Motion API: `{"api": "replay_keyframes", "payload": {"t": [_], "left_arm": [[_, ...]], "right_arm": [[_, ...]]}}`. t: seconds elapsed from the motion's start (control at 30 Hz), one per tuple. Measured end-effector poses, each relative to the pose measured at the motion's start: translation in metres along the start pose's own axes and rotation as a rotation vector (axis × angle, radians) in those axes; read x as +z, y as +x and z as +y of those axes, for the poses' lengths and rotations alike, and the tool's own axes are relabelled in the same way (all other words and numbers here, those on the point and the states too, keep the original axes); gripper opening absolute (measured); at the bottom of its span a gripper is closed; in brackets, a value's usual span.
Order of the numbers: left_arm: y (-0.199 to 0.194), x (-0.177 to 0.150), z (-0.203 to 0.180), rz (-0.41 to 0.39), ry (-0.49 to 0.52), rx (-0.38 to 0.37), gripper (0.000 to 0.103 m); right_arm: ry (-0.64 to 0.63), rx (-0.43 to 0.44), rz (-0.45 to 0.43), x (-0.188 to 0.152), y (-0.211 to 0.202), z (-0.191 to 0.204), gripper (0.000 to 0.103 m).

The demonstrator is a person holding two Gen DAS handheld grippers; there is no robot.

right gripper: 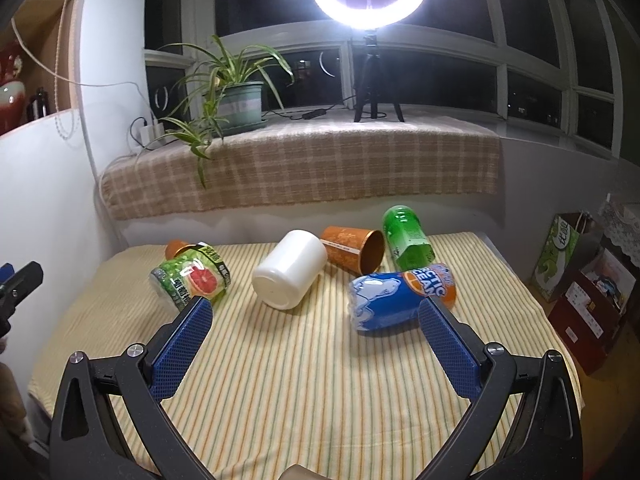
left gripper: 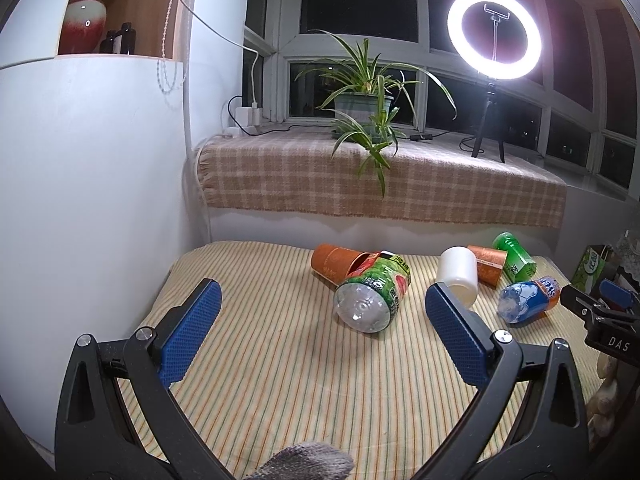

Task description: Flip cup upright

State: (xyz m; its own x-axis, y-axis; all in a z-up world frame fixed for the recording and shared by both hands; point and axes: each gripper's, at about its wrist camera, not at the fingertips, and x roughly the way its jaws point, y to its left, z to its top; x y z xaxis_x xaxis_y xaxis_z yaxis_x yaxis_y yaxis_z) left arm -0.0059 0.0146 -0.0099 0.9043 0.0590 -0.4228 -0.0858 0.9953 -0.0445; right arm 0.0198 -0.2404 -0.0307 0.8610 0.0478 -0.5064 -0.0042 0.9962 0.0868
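Both grippers hang above the near part of the striped cloth [right gripper: 304, 392] with their tongs spread apart and nothing between them: the left gripper [left gripper: 322, 304] and the right gripper [right gripper: 314, 322]. The white cup [right gripper: 289, 274] lies on its side mid-table, base toward the camera. Just right of it lies an orange cup [right gripper: 354, 248], then a blue bottle [right gripper: 400, 298] and green bottle [right gripper: 407, 238]; a grapefruit-label bottle [right gripper: 192, 278] lies to the left.
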Motion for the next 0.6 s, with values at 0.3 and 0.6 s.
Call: {"api": "replay_keyframes", "payload": {"t": [0.3, 0.6], "left_arm": [[0.006, -0.003, 0.013, 0.018, -0.003, 0.02, 0.103], [0.012, -0.008, 0.03, 0.041, -0.007, 0.052, 0.103]], "right_arm": [[-0.029, 0.098, 0.011, 0.007, 0.015, 0.021, 0.102], [-0.102, 0.224, 0.077, 0.022, 0.042, 0.056, 0.102]]}}
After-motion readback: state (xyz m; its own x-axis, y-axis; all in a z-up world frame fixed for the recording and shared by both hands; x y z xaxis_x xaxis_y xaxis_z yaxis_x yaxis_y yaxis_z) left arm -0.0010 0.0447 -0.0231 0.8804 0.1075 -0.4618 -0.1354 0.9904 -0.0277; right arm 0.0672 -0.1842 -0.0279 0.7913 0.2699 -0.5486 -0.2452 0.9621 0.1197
